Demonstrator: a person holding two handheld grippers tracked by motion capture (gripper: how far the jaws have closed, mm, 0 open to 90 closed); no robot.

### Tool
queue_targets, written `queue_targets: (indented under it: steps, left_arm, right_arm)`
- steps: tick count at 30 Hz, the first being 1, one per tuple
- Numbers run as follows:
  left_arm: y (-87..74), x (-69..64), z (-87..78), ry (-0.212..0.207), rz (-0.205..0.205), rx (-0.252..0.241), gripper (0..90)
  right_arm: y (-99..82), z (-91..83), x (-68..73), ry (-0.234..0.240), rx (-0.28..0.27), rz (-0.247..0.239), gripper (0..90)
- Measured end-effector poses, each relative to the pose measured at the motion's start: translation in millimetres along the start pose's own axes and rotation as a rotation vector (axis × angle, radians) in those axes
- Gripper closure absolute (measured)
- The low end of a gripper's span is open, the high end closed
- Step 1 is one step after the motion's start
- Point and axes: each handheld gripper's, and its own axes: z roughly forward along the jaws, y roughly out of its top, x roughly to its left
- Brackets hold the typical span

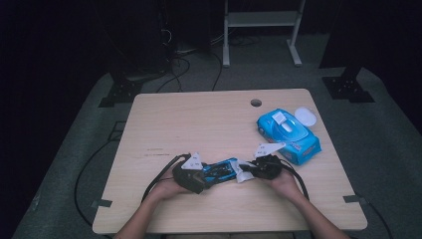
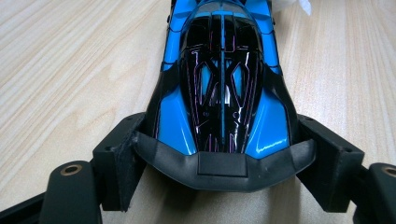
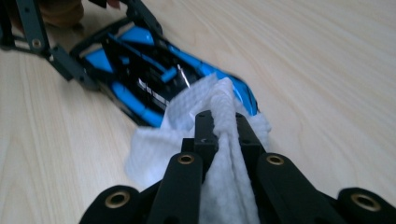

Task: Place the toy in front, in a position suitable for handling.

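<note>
Left gripper view looks straight along the blue and black toy car [image 2: 223, 88]: the left gripper [image 2: 219, 161] has its jaws partly spread and pressed against the two flanks of the car's black end piece, clamping it just above the wooden table [image 2: 70, 70]. The car's far end is cut off at the top edge of that view, where a scrap of white shows.

From the right gripper view, the right gripper [image 3: 223, 122] has its jaws nearly together, pinching a bunched white wipe [image 3: 196, 116]. The wipe lies against the near end of the car and covers it, so whether the pads themselves touch the car cannot be told. The car there is blurred.

Seen from the high view, the car [image 1: 219, 170] lies near the table's front edge, stretched between the left gripper [image 1: 201, 175] and the right gripper [image 1: 247, 172], with the wipe [image 1: 242, 173] at its right end. A blue wipe pack [image 1: 288, 132] with its white lid flipped open sits close behind the right hand, near the right edge. Bare tabletop lies open to the left and toward the back.
</note>
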Motion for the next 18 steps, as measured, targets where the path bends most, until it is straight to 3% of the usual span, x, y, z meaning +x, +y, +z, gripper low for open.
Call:
queue_targets:
  steps: [5,9,12,14,18]
  left_arm:
    - [0.0,0.0,-0.1,0.000,0.001,0.002,23.8]
    - [-0.1,0.0,-0.1,0.001,-0.001,0.002,23.8]
    - [-0.1,0.2,-0.1,0.000,0.000,0.002,23.8]
    - [-0.1,0.3,-0.1,-0.001,0.001,0.002,23.8]
    - [0.8,0.3,-0.2,0.000,0.003,0.009,23.8]
  right_arm:
    - [23.0,20.7,3.8,0.008,-0.004,-0.042,83.3]
    - [29.4,32.9,0.3,0.005,-0.009,-0.045,83.3]
    - [25.4,29.6,-2.0,-0.004,-0.014,-0.044,83.4]
    - [20.0,23.1,-1.5,-0.049,0.014,-0.086,83.0]
    - [14.9,17.8,-4.2,-0.050,0.021,-0.072,82.9]
